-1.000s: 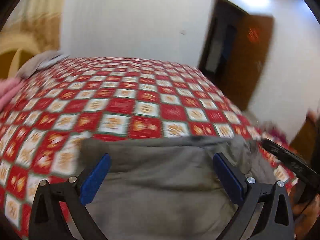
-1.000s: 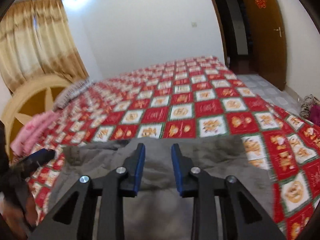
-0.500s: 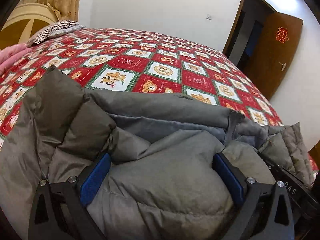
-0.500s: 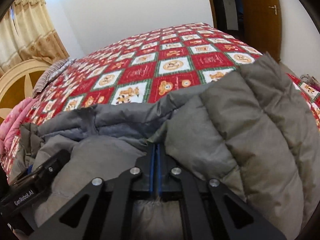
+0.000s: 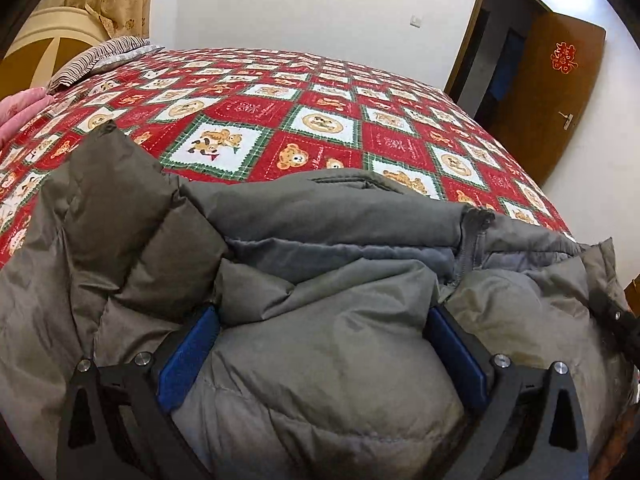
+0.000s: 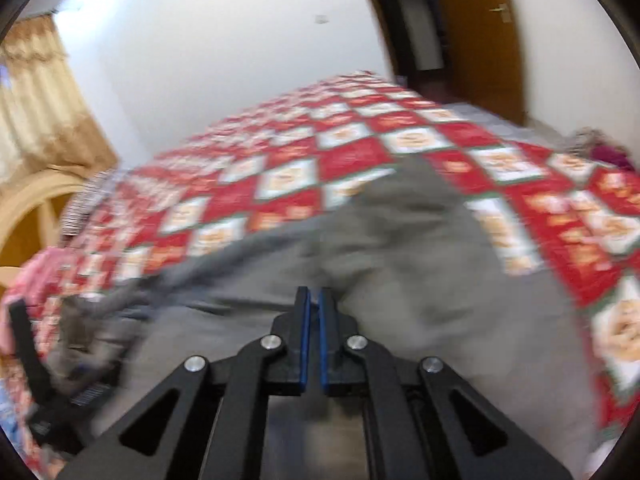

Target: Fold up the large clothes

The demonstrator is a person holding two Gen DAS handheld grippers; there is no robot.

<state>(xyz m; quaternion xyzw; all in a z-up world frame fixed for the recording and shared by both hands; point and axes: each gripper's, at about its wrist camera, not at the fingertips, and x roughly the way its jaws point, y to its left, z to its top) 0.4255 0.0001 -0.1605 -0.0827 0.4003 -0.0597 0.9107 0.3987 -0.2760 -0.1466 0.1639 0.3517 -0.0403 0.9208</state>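
Grey padded jacket lies bunched on the near edge of the bed, on top of the red-white-green bear-print bedspread. All places below are given rel. to the jacket.

Left gripper: tongs spread wide, w/ a fat puffy fold of the jacket bulging between the two blue pads. Fabric looks to touch both pads, but the jaws are far apart and not pinching it flat. Behind that fold the jacket's collar and a darker lining strip run across; a quilted sleeve or side panel stands up on the left of it.

Right gripper: tongs pressed together, only a thin slit between the blue pads. View is motion-blurred, so can't tell if any cloth is caught in the slit; the tips sit right at the jacket surface. The left tool's black frame shows at the jacket's left edge in this view.

Beyond the jacket: bare bedspread to the far wall. Far left of the jacket: striped pillow, pink bedding, tan curtain. Far right of it: brown wooden door w/ a red paper ornament, open onto a dark doorway.
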